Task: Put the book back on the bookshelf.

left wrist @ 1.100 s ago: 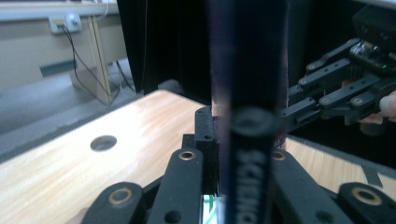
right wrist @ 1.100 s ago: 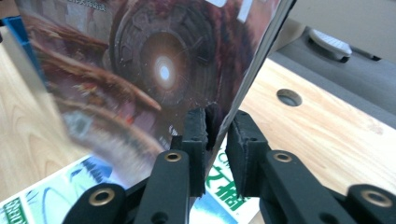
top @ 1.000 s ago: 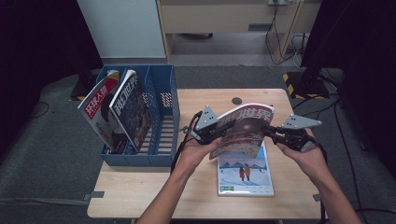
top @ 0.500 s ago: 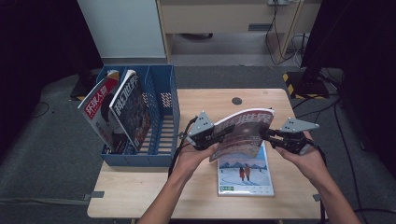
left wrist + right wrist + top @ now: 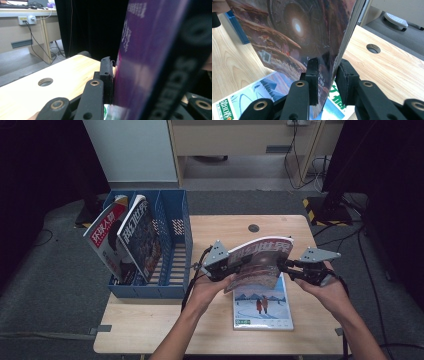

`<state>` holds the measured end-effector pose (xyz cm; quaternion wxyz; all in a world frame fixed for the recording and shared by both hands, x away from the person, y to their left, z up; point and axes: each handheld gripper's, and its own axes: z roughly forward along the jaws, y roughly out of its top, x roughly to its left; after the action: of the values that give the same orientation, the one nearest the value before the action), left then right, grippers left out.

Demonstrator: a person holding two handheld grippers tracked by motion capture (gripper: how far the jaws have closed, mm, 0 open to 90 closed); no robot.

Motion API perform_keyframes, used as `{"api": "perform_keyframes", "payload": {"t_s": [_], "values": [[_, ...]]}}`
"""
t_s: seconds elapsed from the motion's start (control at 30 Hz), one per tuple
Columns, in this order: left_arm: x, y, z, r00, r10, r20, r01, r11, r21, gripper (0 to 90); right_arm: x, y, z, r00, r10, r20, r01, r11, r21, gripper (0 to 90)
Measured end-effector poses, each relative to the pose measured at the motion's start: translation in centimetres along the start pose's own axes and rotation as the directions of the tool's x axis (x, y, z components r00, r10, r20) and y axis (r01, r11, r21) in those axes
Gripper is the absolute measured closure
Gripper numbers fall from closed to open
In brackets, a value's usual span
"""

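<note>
High view — the left gripper [image 5: 231, 266] and right gripper [image 5: 286, 266] held a raised magazine [image 5: 257, 260] above the table [image 5: 210, 230], over a flat magazine [image 5: 261, 307] at 6 o'clock. Left gripper view — jaws clamped its purple cover [image 5: 140, 62]. Right gripper view — jaws pinched its edge [image 5: 332, 67].

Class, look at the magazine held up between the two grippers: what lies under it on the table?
Under the raised magazine another magazine lies flat on the table, its snowy cover with two small figures showing. Its far end is covered by the raised one, so that part cannot be read.
</note>
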<state>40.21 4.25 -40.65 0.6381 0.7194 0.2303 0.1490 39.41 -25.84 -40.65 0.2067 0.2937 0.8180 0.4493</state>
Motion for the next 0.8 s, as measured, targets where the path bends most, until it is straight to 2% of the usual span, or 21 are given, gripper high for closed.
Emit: {"api": "perform_keyframes", "payload": {"t_s": [0.2, 0.43, 0.8], "values": [[0.1, -0.1, 0.2, 0.9998, -0.020, -0.004, 0.019, 0.9998, -0.008, 77.1, 0.1, -0.1, 0.2, 1.0000, 0.000, -0.002, 0.000, 1.000, 0.005, 70.7], [-0.5, -0.1, 0.1, 0.9998, 0.017, 0.007, -0.017, 0.9998, 0.000, 80.5, 0.0, -0.2, 0.3, 1.0000, -0.002, 0.005, 0.002, 1.000, 0.015, 69.3], [-0.8, -0.2, 0.1, 0.9992, 0.036, 0.018, -0.036, 0.9993, 0.004, 81.5, -0.5, -1.3, 1.0, 0.9989, 0.016, 0.044, -0.019, 0.997, 0.072, 54.6]]}}
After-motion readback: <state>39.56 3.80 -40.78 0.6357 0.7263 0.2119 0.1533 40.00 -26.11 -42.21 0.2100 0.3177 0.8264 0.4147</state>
